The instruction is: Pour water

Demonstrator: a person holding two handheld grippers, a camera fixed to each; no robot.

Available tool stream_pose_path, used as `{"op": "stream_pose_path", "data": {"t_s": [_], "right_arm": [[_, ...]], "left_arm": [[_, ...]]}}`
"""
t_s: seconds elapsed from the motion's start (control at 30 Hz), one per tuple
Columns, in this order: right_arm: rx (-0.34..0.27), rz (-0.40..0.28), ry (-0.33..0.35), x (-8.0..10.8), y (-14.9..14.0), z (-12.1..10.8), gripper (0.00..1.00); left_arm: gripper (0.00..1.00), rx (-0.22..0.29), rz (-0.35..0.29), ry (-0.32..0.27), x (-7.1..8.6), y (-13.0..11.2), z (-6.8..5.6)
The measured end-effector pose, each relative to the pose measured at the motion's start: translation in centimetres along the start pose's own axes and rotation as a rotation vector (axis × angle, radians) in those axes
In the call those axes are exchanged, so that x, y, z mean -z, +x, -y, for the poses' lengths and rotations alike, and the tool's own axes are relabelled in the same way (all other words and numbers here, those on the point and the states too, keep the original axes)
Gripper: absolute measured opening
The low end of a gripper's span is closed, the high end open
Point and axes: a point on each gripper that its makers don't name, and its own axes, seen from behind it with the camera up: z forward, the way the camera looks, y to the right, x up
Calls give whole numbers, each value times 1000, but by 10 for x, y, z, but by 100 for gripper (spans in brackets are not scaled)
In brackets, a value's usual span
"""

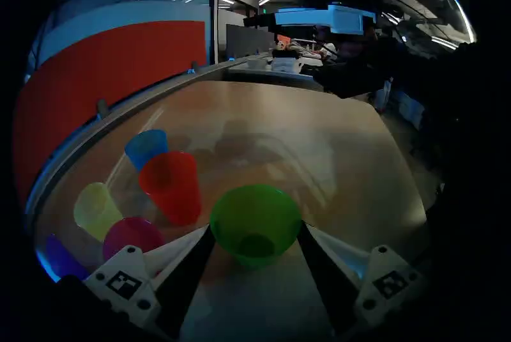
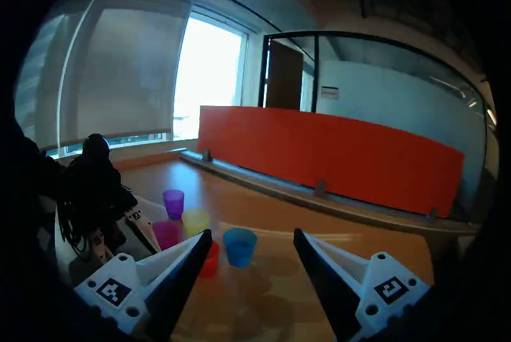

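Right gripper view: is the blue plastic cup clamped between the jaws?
No, the blue plastic cup stands on the wooden table beyond the open right gripper, touching neither jaw.

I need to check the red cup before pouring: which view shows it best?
The left gripper view: the red cup stands whole and near, unblocked. In the right gripper view the cup peeks out small, partly hidden behind the right tongs.

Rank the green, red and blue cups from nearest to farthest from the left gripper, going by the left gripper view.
1. green cup: between the fingers of the left gripper, touching both.
2. red cup: ahead on the table, off to the left.
3. blue cup: just behind the red cup, a little farther left.
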Motion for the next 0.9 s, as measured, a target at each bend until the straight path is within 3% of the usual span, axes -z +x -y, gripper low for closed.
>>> {"op": "stream_pose_path", "data": {"t_s": [0.6, 0.9], "right_arm": [[6, -2, -14, 5, -1, -5, 100], [3, -3, -18, 5, -2, -6, 99]], "left_arm": [[89, -15, -9, -1, -6, 2, -6], [87, -35, -26, 14, 0, 8, -8]]}}
